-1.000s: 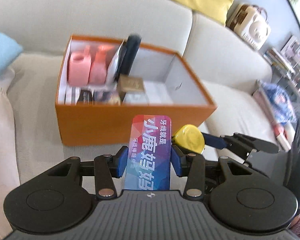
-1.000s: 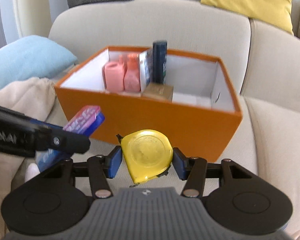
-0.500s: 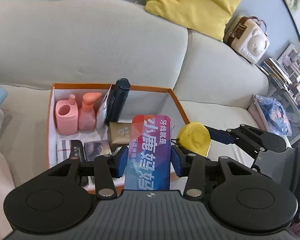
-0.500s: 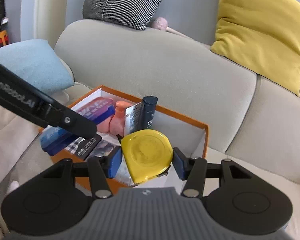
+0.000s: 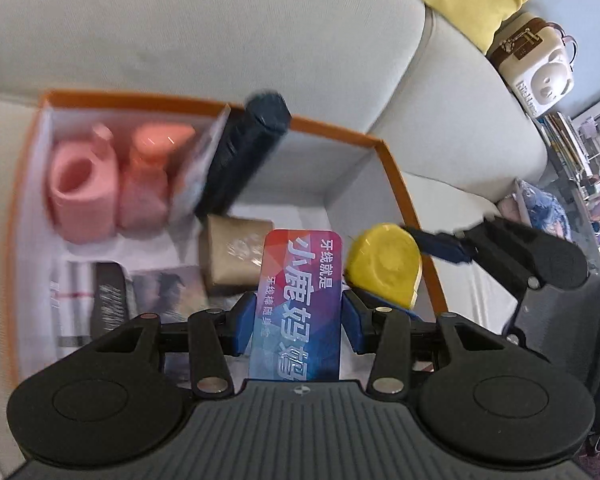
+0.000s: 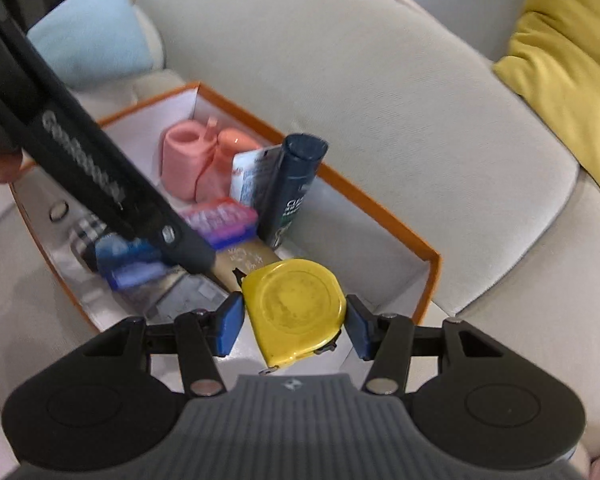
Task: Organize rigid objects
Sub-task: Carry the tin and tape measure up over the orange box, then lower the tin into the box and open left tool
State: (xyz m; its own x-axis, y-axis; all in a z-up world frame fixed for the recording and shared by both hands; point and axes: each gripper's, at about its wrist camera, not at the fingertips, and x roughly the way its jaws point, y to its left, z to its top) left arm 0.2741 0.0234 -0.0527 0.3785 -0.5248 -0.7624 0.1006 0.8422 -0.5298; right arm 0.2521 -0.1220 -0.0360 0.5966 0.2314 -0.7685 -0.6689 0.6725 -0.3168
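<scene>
left tongs grip floss case; right tongs grip tape measure

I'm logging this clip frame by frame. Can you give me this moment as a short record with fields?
setting: orange cardboard box with white lining, on a beige sofa
left gripper: shut on a flat purple-and-red floss-pick case
right gripper: shut on a yellow tape measure
position: both held items over the box
already in box: two pink bottles, dark blue tube, tan box
</scene>
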